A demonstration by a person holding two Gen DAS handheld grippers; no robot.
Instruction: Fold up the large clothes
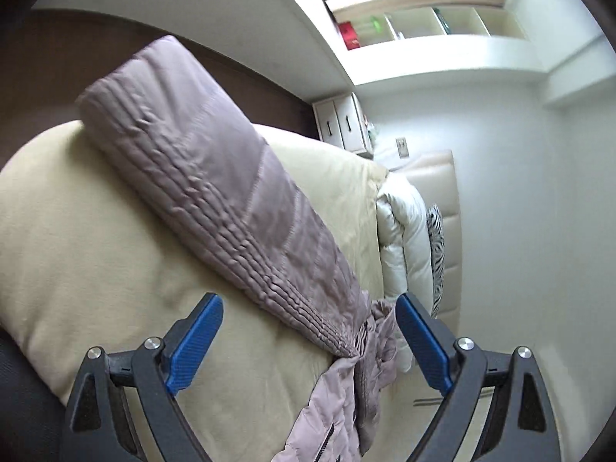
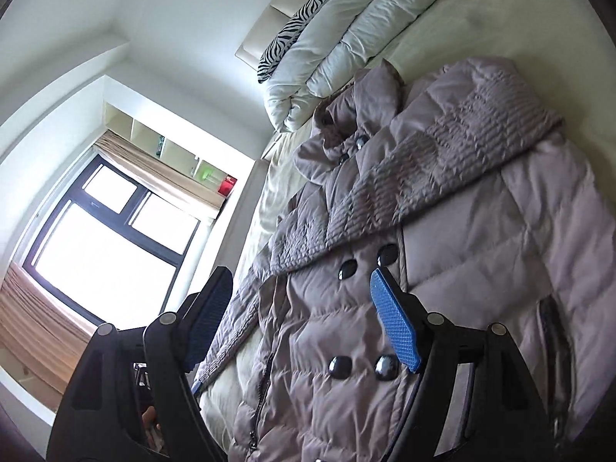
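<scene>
The coat (image 2: 442, 250) lies front up on the bed (image 1: 96, 231), its long axis running from the collar by the pillows (image 2: 346, 38) back toward you. One sleeve (image 2: 404, 177) is folded across the chest. Your right gripper (image 2: 304, 319) hovers over the buttons, jaws wide and empty. Your left gripper (image 1: 308, 338), also wide and empty, faces a sleeve (image 1: 215, 177) that runs away from it, so the left is probably nearer that one.

A cream-covered bed (image 2: 500, 30) carries a mauve padded coat (image 2: 442, 250) and a folded white duvet (image 2: 346, 38).
</scene>
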